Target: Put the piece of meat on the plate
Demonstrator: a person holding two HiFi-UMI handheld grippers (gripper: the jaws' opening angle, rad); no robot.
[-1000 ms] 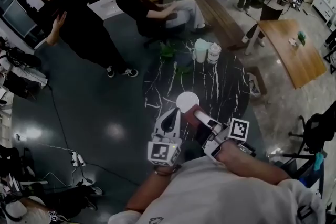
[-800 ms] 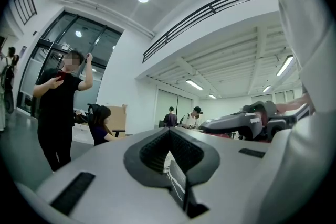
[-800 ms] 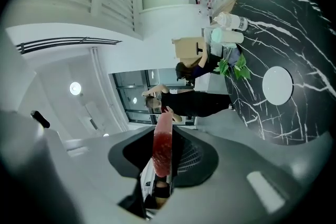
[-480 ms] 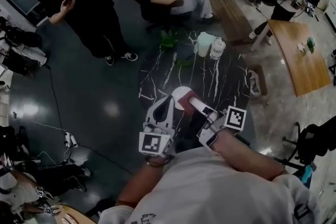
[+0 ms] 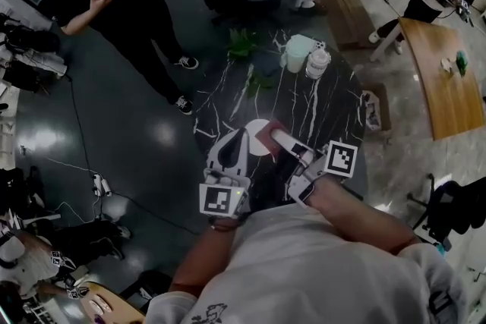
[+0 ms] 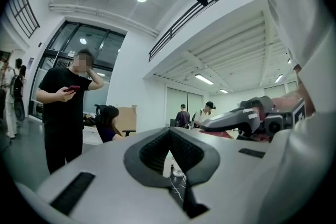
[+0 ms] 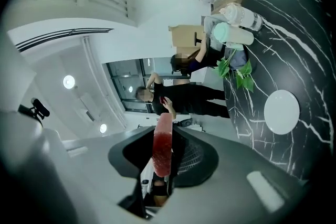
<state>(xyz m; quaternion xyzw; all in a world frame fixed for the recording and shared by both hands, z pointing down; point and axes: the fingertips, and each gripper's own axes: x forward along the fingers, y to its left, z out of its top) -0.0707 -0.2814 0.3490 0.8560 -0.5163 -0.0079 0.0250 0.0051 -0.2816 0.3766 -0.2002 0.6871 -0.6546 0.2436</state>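
Observation:
A white plate [image 5: 255,128] lies on the round black marble table [image 5: 319,114]; my grippers hide its near part. My right gripper [image 5: 278,140] is shut on the piece of meat [image 5: 269,137], a reddish slab that hangs over the plate's right edge. In the right gripper view the meat [image 7: 162,144] stands edge-on between the pads of the right gripper [image 7: 163,159], with the plate [image 7: 281,112] ahead on the table. My left gripper [image 5: 241,137] hovers at the plate's left edge, jaws together and empty. The left gripper view shows the left gripper [image 6: 171,153] and the meat [image 6: 216,134] to its right.
A white jug [image 5: 298,52] and a white jar [image 5: 317,63] stand at the table's far edge, with a green plant [image 5: 243,44] beside them. A standing person [image 5: 114,4] and a seated one are beyond the table. A wooden table [image 5: 444,80] is at the right.
Both grippers have moved forward over the table. The meat was short of the plate and now reaches over its right edge. The left gripper has come up beside the plate.

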